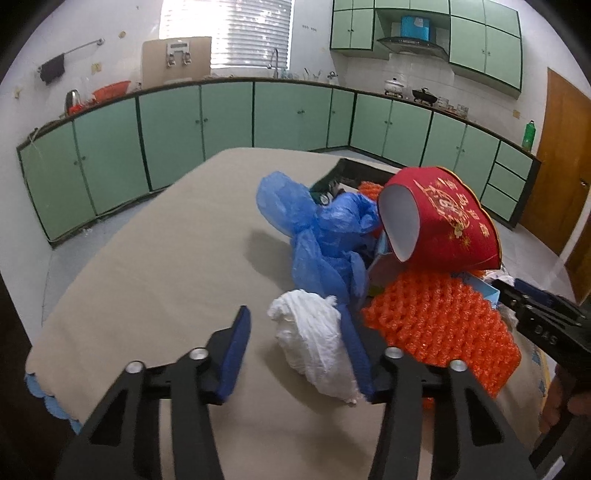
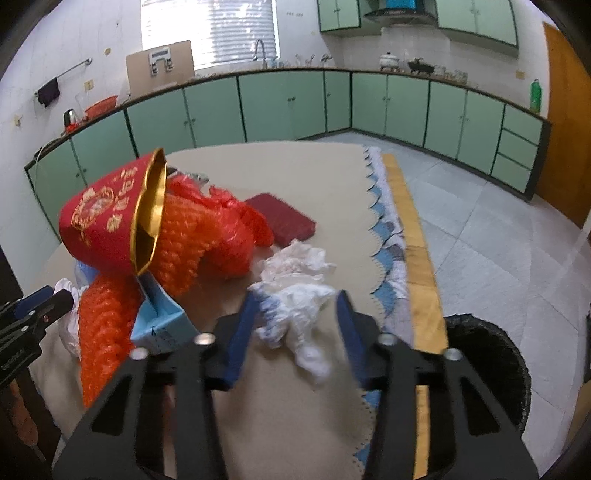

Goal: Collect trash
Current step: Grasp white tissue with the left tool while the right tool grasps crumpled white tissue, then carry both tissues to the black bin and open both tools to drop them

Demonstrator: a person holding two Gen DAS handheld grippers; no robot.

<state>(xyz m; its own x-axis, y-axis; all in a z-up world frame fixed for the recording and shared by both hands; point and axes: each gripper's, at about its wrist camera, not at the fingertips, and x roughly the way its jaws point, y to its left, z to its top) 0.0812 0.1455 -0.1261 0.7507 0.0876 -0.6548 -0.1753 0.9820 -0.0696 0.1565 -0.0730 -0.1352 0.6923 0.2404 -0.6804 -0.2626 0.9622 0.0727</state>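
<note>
Crumpled white tissue wad [image 1: 314,343] beside blue plastic bag [image 1: 317,236], white wrapper [image 2: 295,306] on cloth

a home kitchen: green cupboards [image 1: 229,118] run along the walls, a tap [image 1: 274,59] stands by the window [image 1: 225,33], and pots [image 1: 393,86] sit under a cooker hood [image 1: 412,43].

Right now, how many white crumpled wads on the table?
2, maybe more hidden under the pile. One white tissue wad sits between the left gripper fingers, beside the orange mesh. One white plastic wad lies between the right gripper fingers.
</note>
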